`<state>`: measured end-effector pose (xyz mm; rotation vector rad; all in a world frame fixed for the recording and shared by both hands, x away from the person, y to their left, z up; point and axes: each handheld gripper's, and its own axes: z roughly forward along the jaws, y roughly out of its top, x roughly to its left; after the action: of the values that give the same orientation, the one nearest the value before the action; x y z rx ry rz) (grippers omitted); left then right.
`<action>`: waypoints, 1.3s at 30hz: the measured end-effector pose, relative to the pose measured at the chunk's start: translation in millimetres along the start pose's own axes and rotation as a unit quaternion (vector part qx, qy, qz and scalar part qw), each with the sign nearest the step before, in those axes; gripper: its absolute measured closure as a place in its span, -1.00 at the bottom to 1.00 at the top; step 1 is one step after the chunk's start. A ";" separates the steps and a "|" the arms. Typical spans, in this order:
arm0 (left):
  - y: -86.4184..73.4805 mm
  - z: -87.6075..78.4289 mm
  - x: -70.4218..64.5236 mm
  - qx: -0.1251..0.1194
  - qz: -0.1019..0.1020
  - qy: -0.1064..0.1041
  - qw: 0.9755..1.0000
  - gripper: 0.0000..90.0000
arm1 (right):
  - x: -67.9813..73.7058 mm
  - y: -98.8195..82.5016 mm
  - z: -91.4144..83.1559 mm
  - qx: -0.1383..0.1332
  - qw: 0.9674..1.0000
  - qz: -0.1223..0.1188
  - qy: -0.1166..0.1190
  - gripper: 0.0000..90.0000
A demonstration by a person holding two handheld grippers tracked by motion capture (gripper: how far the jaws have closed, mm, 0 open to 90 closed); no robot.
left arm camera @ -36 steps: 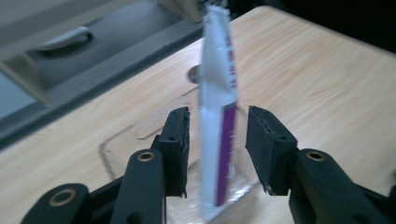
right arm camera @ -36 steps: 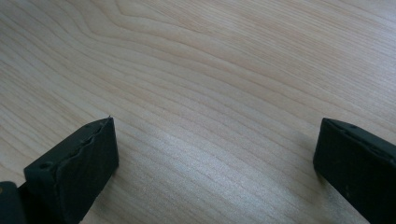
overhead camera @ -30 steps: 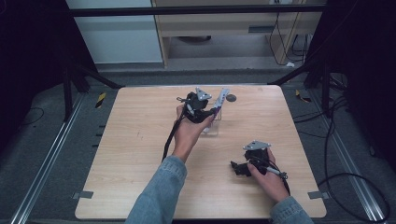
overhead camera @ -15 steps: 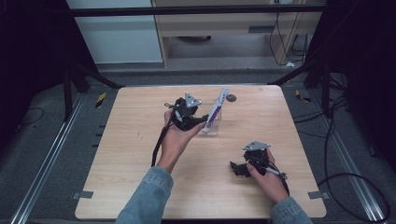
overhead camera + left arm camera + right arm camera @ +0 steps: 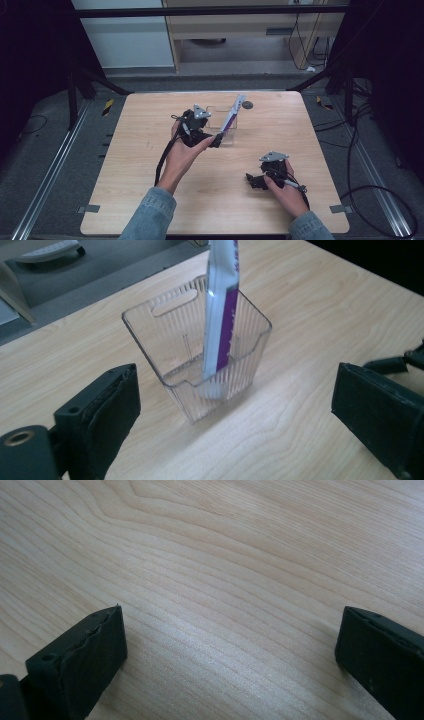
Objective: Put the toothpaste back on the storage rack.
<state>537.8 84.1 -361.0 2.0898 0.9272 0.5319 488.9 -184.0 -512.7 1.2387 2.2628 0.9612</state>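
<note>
— Starting at the left gripper (image 5: 216, 140): hanging over the middle of the table (image 5: 150, 200), jaws spread wide, gripping nothing.

— Sitting just beyond those jaws in the left gripper view: a clear ribbed plastic holder (image 5: 197, 357), standing upright on the wood, apart from both pads.

— Leaning inside it: a white and purple tube (image 5: 220, 320), lower end down at the bottom, top poking out above the rim.

— Moving out to the right gripper (image 5: 255, 181): resting low near the table's right front, well apart from the holder.

— Also gaping wide there, framing bare wood grain in the right gripper view.

— Lying farther back, near the far edge: a small dark round object (image 5: 247, 105).
</note>
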 end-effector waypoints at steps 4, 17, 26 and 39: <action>-5.2 -4.0 -2.3 0.005 0.011 -0.010 1.000 -0.92 | 0.2 0.1 -0.3 0.001 1.000 0.002 0.002 -0.99; -36.1 -15.2 5.8 0.019 0.007 0.009 1.000 -0.90 | 0.9 -0.3 -0.6 0.001 1.000 0.002 0.001 -0.99; -57.7 -23.0 23.6 0.022 -0.010 0.026 0.999 -0.88 | 0.9 -0.3 -0.5 0.001 1.000 0.002 0.001 -0.99; -85.0 -27.4 37.5 0.023 -0.034 0.029 0.999 -0.88 | 0.7 -0.4 -0.4 0.000 1.000 -0.001 0.000 -0.99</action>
<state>507.8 162.9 -408.9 2.0861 1.0493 0.5415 488.1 -183.7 -512.8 1.2369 2.2641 0.9608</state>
